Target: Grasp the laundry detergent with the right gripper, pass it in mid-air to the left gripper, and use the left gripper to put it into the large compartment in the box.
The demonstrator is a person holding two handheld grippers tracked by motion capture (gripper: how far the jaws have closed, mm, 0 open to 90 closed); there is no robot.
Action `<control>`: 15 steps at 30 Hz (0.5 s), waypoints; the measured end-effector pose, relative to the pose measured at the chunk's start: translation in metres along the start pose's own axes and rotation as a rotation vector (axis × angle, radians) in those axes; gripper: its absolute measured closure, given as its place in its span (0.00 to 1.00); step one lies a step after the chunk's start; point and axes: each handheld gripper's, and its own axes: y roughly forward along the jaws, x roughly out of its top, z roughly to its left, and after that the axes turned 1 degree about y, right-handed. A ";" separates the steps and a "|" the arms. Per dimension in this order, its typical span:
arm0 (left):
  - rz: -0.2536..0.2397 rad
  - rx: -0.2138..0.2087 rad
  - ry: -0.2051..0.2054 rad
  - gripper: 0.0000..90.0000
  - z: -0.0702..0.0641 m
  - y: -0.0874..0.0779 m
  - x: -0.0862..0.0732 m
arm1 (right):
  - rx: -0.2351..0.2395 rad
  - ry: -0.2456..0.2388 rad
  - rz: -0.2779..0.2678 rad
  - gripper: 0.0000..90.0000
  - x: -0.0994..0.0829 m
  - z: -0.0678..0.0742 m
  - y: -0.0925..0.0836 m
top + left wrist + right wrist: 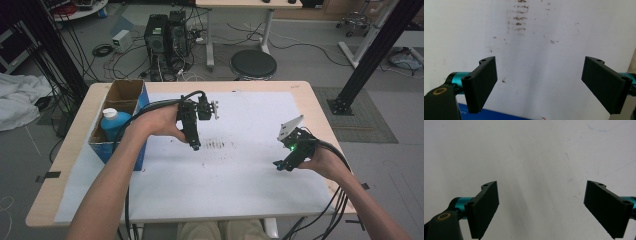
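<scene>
Table: white sheet (240, 170), smudged (217, 145).
Left gripper (195, 146): jaws apart, empty.
Right gripper (278, 165): jaws apart, empty.
Bottle (114, 122): boxed (122, 92), ungrasped.

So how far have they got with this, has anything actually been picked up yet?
Nothing looks done yet. The blue bottle sits in the cardboard box at the table's left. Both grippers are open and hold nothing: the left gripper hangs over the smudged white sheet beside the box, the right gripper over the sheet's right part. By the look of it, any grasping is left to do.
</scene>
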 end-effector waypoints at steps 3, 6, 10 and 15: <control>0.012 -0.004 0.000 0.15 -0.001 0.005 0.002 | -0.005 0.004 0.002 0.13 -0.002 0.001 -0.002; 0.019 -0.007 0.008 0.15 -0.002 0.007 0.003 | -0.009 0.008 0.005 0.13 -0.003 0.000 -0.004; 0.016 -0.007 0.008 0.15 -0.002 0.007 0.003 | -0.015 0.012 0.003 0.13 -0.002 -0.002 -0.007; 0.018 -0.006 0.009 0.15 -0.002 0.007 0.002 | -0.019 0.010 -0.001 0.13 0.000 -0.002 -0.009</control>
